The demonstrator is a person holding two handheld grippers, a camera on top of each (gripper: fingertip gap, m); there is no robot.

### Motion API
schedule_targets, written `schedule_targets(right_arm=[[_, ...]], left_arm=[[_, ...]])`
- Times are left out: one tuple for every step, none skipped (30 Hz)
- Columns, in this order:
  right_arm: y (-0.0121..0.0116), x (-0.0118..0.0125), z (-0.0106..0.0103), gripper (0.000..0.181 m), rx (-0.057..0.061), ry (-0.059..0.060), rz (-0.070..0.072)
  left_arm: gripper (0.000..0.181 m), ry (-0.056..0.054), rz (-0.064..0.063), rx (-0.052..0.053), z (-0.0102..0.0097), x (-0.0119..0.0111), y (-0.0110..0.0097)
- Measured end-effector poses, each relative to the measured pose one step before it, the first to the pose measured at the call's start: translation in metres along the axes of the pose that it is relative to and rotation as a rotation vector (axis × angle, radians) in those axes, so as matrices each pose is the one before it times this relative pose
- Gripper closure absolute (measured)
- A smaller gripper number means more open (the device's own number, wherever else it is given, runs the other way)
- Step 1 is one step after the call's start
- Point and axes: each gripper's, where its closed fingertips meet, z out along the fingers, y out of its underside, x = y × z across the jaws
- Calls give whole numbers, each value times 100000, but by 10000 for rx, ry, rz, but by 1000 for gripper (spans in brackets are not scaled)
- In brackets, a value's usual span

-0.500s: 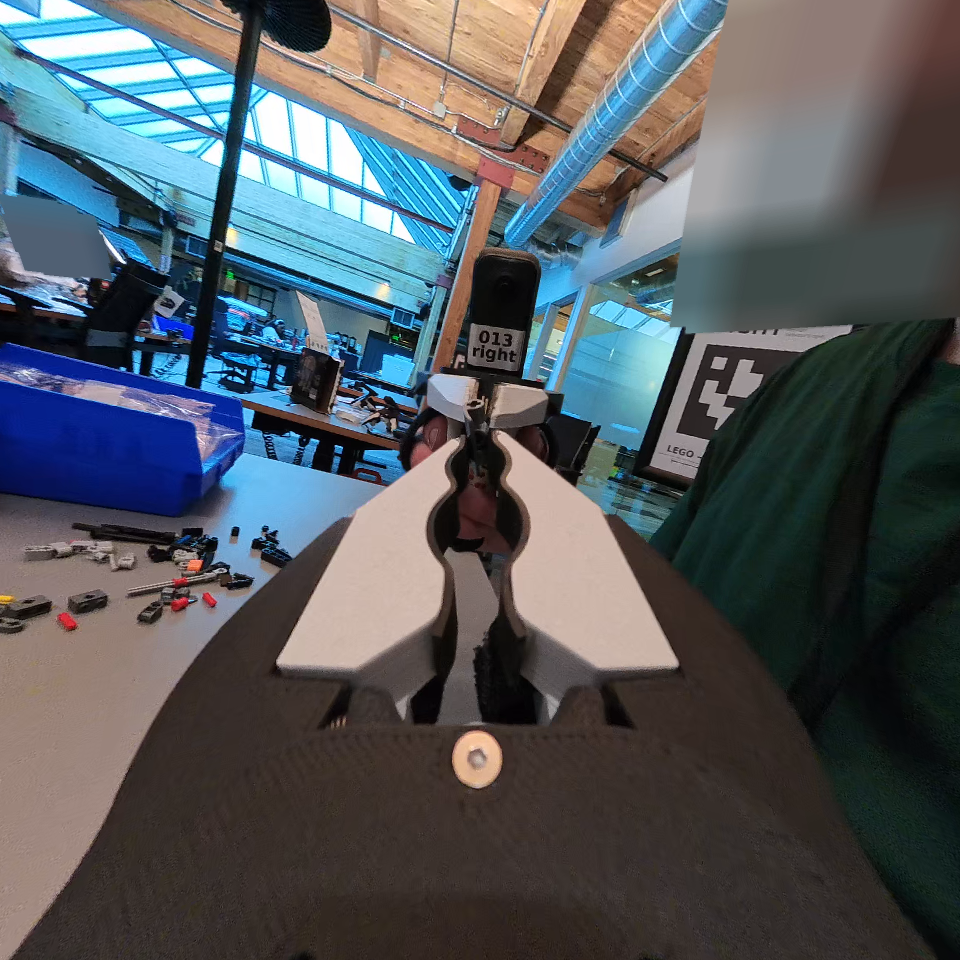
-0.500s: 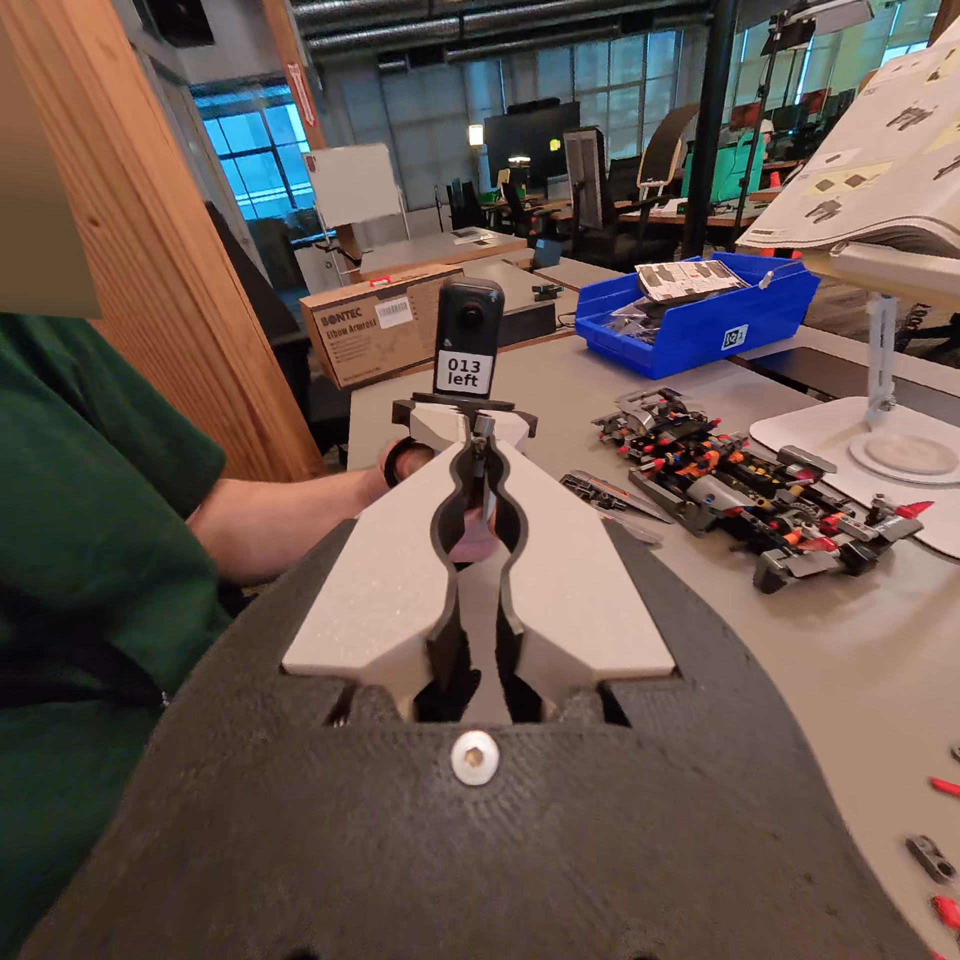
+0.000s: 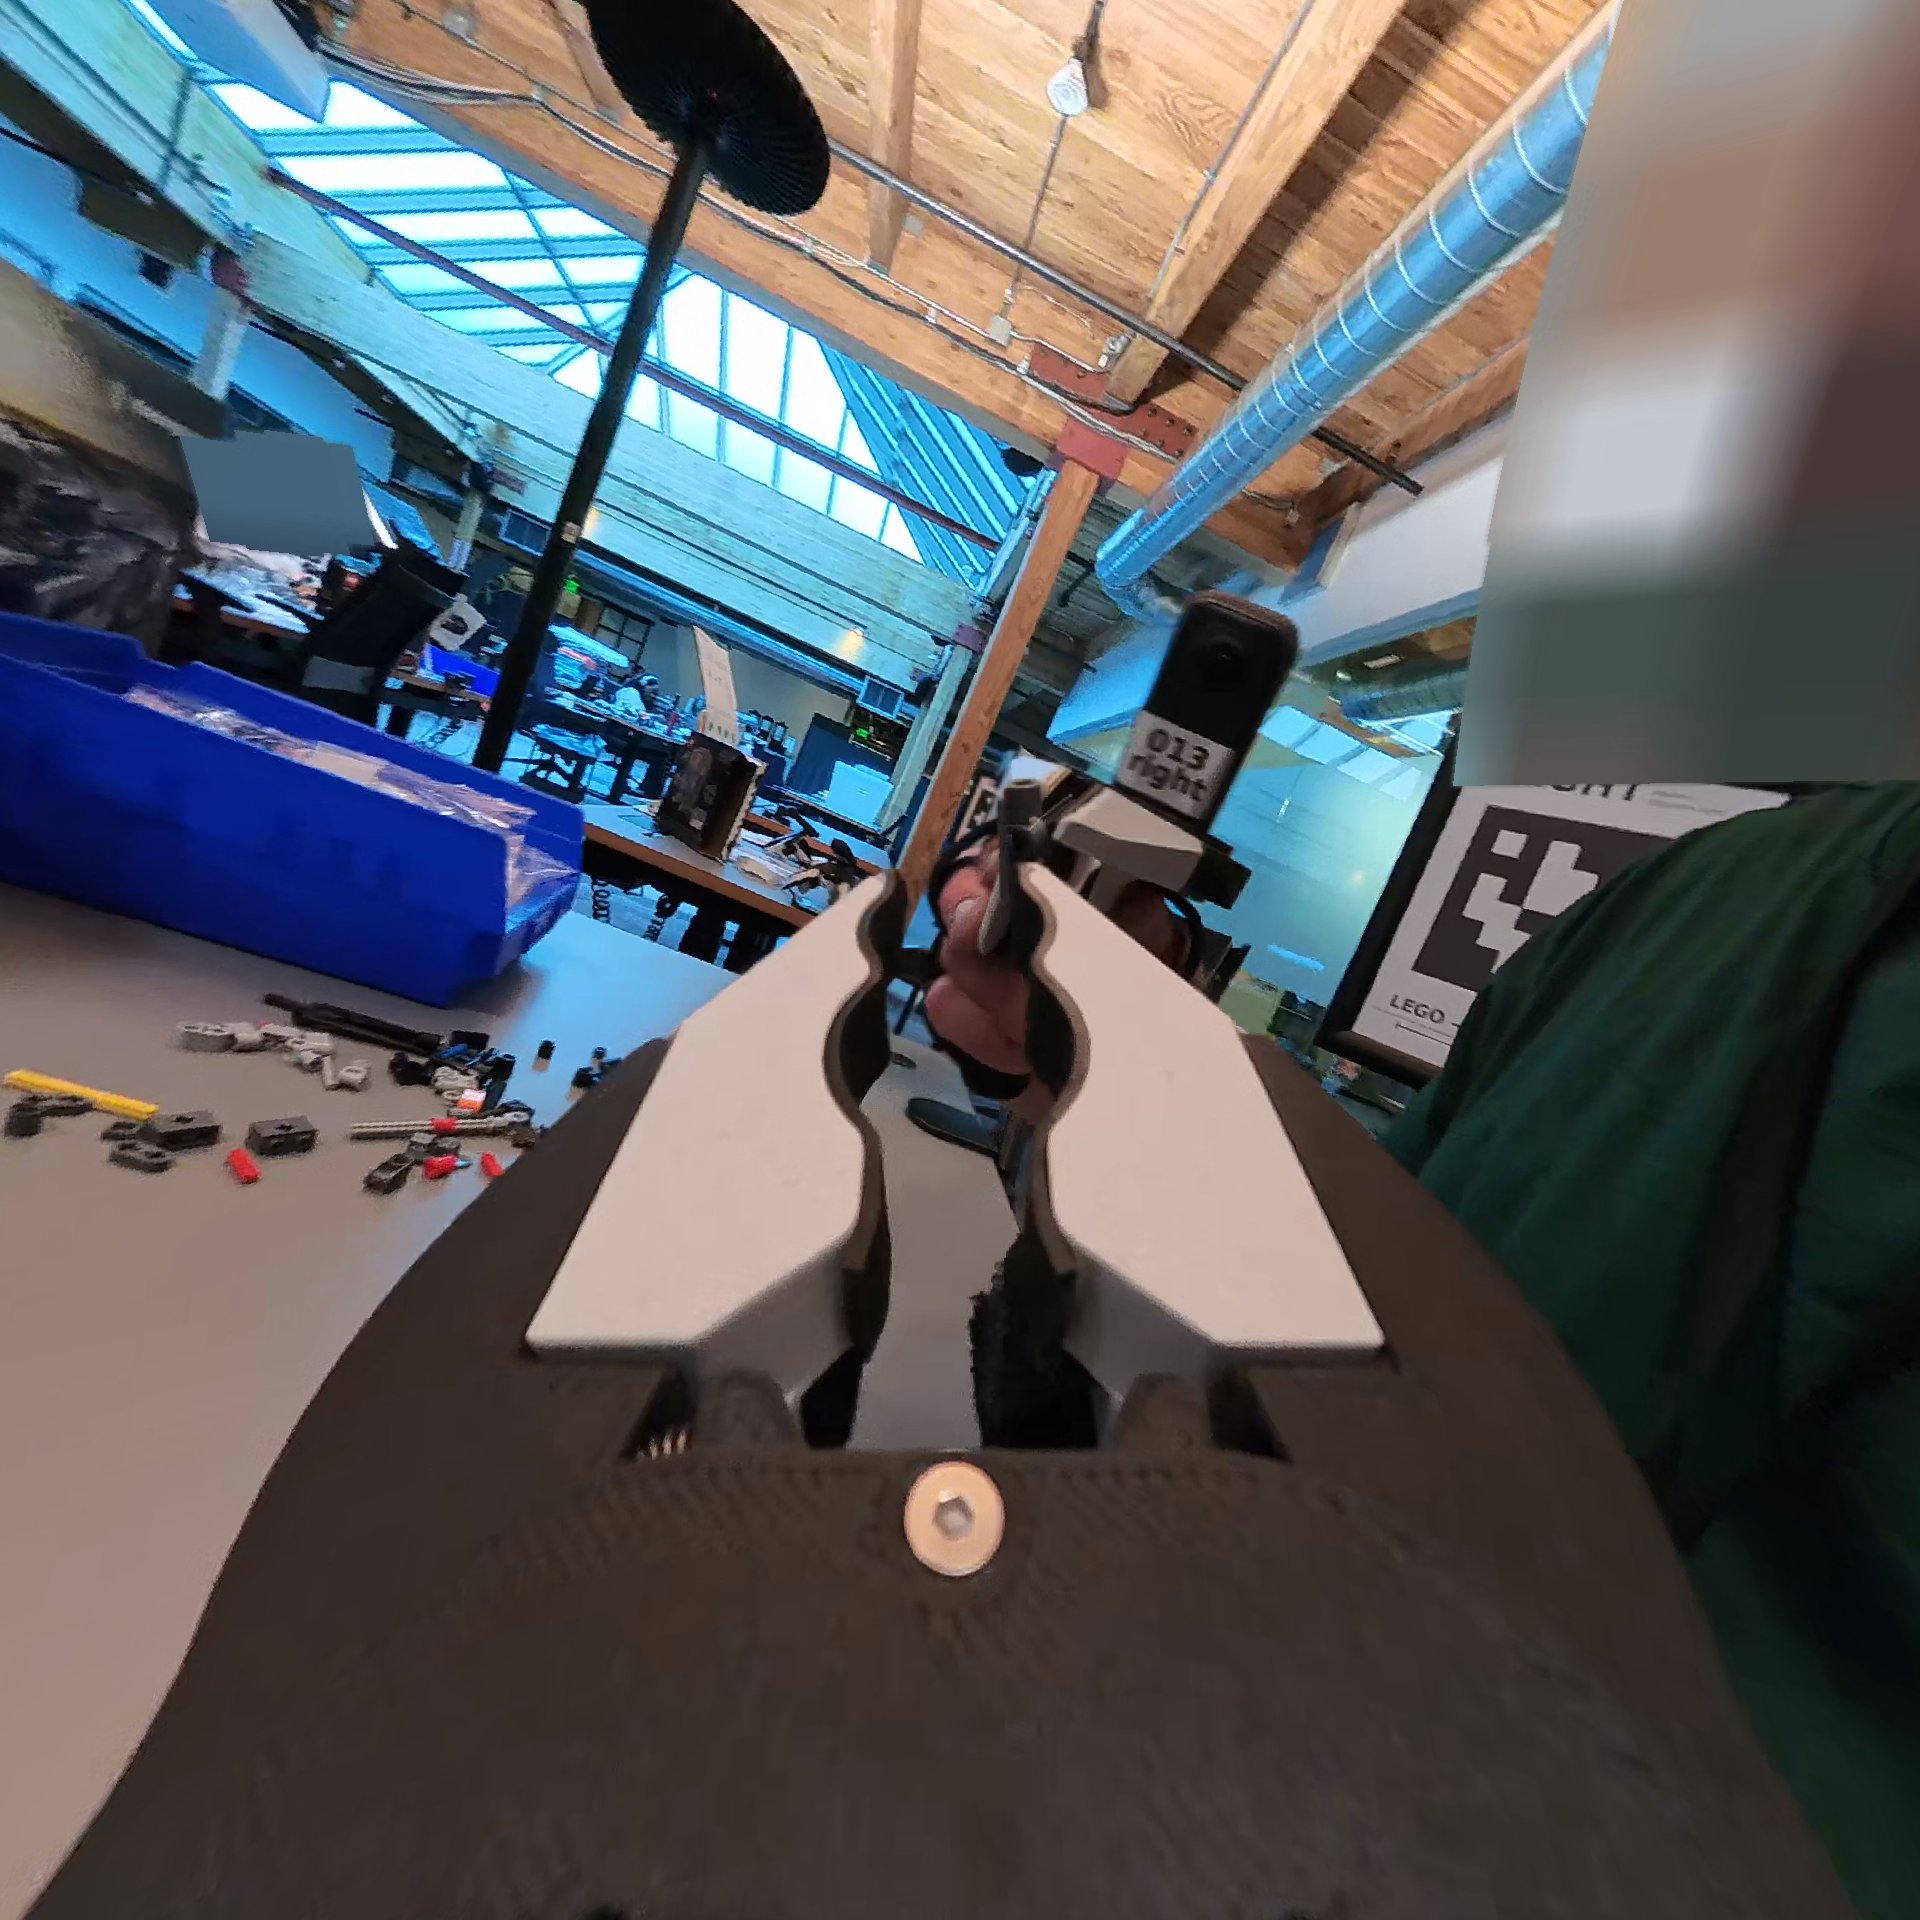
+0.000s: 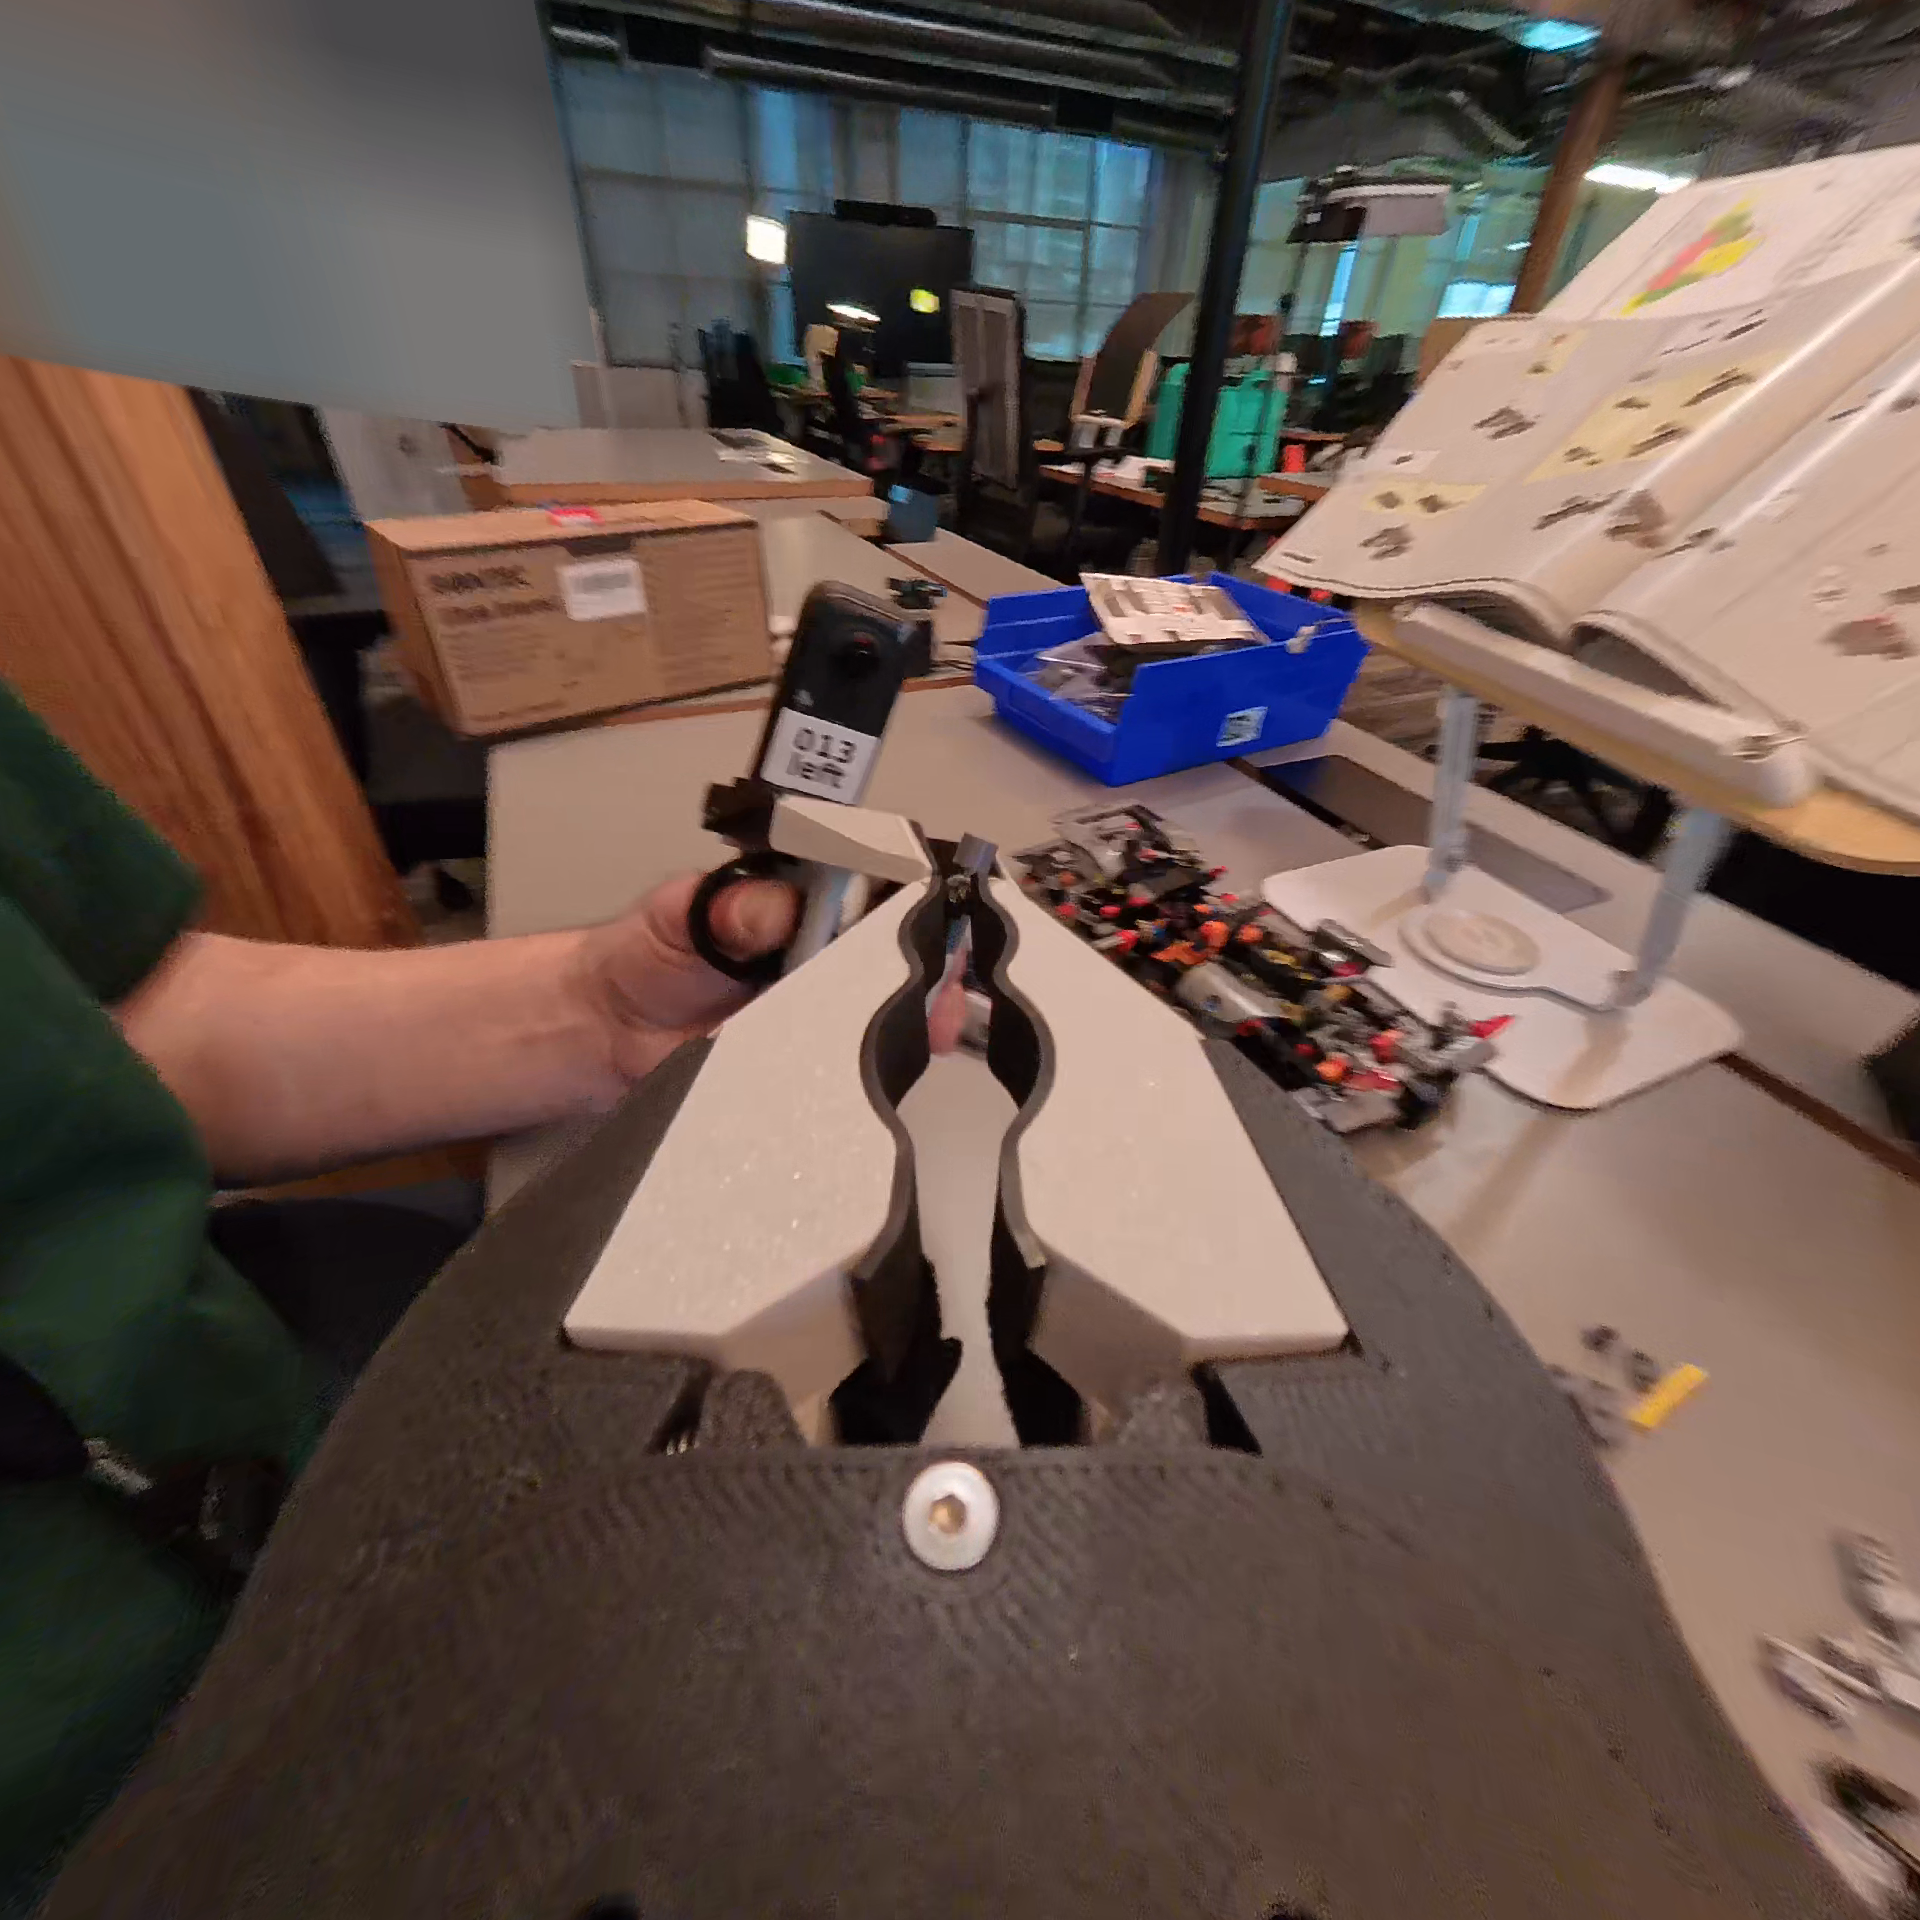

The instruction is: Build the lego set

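My left gripper and right gripper meet tip to tip above the grey table. A small grey lego piece sits between the right gripper's tips, which are shut on it. In the left wrist view the same piece lies against the left gripper's right fingertip. The left jaws stand slightly apart, with a hand showing through the gap. One of the right gripper's fingers shows behind the piece. One of the left gripper's fingers shows just left of it. A partly built dark lego model lies beyond.
Loose lego parts lie on the table beside a blue bin, with more parts in the right wrist view. A second blue bin, an open instruction book on a white stand and a cardboard box stand behind. A green sleeve is close. My two grippers' fingertips are within a few centimetres of each other.
Both grippers have swung and tilted, so each now sees the other off-centre. The left jaws have widened a little. The grey piece stays in the right gripper's tips.
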Motion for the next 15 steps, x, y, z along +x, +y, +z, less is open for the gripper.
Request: schedule_targets(right_arm=[[257, 291, -272, 180, -257, 357, -421], [426, 228, -297, 179, -327, 308, -378], [614, 277, -331, 179, -369, 330, -358], [877, 317, -382, 179, -441, 357, -383], [1203, 339, -360, 179, -543, 349, -363], [1527, 386, -333, 179, -660, 392, -374], [1808, 304, -233, 179, -751, 375, -441], [1964, 67, -121, 179, -758, 243, -384], [1958, -43, -22, 179, -697, 191, -252], [1853, -112, 81, 179, -631, 177, -198], [1610, -317, 105, 179, -520, 79, -178], [1220, -393, 55, 179, -348, 30, -83], [969, -312, 2, 179, -260, 56, -28], [934, -292, 84, 179, -308, 76, -122], [912, -287, 159, 179, -343, 83, -220]], left_arm=[[161, -167, -42, -34, -252, -306, -11], [161, -188, 0, -70, -239, -298, 31], [162, -231, 45, -51, -252, -321, 17], [162, -251, 103, -88, -249, -345, 58], [163, -212, 176, -206, -210, -288, 184], [163, -259, 237, -266, -183, -381, 254], [164, -332, 231, -249, -166, -507, 242], [164, -321, 196, -241, -126, -547, 273], [164, -207, 192, -191, -62, -388, 273], [165, -139, 110, -115, -12, -304, 215], [165, -101, -5, -42, 54, -238, 134], [165, -37, -51, -12, 106, -126, 102], [165, 26, -31, -34, 160, 24, 164], [165, 30, 11, -88, 216, 74, 250], [165, -16, 60, -140, 256, 54, 311]])
